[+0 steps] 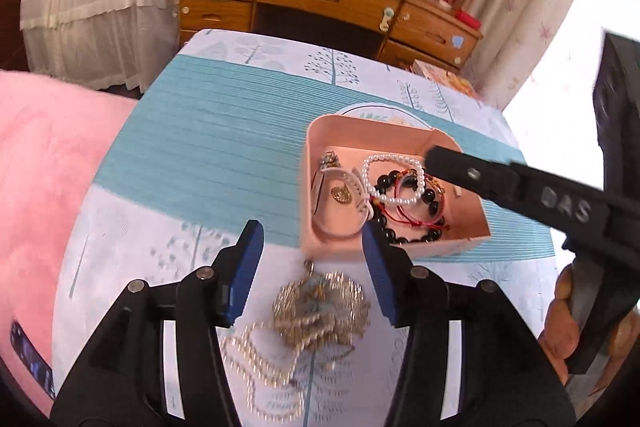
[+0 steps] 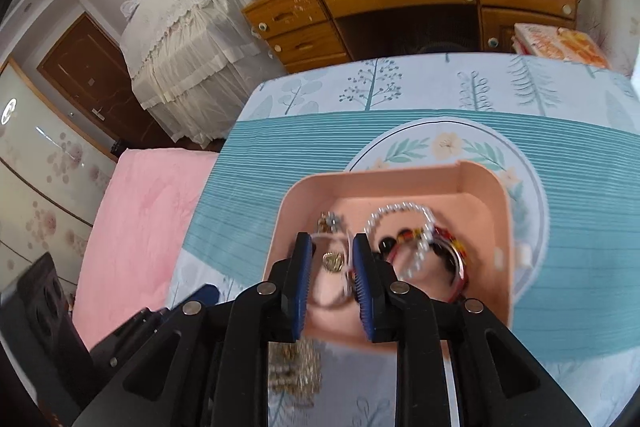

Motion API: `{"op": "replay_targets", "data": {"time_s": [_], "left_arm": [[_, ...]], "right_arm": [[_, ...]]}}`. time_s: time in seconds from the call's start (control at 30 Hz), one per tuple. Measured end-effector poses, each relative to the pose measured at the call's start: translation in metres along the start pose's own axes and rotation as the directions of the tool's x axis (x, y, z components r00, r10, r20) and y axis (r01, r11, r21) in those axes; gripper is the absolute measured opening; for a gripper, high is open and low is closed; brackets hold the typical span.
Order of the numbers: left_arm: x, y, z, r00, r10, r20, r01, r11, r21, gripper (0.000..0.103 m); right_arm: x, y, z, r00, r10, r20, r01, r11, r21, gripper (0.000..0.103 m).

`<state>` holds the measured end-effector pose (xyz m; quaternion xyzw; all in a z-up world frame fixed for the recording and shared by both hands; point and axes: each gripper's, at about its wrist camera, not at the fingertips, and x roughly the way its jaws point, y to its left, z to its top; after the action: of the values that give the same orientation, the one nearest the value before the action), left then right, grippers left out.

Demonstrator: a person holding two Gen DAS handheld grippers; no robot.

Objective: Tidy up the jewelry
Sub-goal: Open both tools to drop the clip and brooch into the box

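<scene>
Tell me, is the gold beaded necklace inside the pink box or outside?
Outside: the gold beaded necklace lies heaped on the tablecloth, before the pink box.

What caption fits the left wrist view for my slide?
Open left claw hovers above a gold necklace on the tablecloth, beside the pink tray of bracelets.

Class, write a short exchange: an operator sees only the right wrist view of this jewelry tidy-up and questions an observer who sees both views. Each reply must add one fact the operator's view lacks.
Operator: Something beaded pokes out under the right gripper. What is it?
Observer: A gold beaded necklace, heaped on the tablecloth just outside the pink tray, with a pale bead strand trailing toward the camera.
Operator: I only glimpse the left gripper. Is it holding anything?
Observer: No. The left gripper has its jaws wide open, with the heap showing between the fingers and nothing pressed by the pads.
</scene>
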<state>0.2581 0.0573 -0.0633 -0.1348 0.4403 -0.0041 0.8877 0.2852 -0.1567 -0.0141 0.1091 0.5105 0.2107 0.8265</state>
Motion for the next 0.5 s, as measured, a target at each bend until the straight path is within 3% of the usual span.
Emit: {"op": "replay_targets", "data": {"time_s": [0.3, 0.5], "left_arm": [[-0.062, 0.012, -0.045, 0.997, 0.054, 0.055, -0.056, 0.997, 0.043, 0.048], [-0.093, 0.014, -0.073, 0.997, 0.039, 0.074, -0.043, 0.998, 0.056, 0.048]], "right_arm": [[-0.066, 0.022, -0.076, 0.996, -0.032, 0.084, 0.039, 0.996, -0.084, 0.029], [-0.091, 0.038, -0.118, 0.993, -0.042, 0.114, 0.056, 0.991, -0.124, 0.029]]}}
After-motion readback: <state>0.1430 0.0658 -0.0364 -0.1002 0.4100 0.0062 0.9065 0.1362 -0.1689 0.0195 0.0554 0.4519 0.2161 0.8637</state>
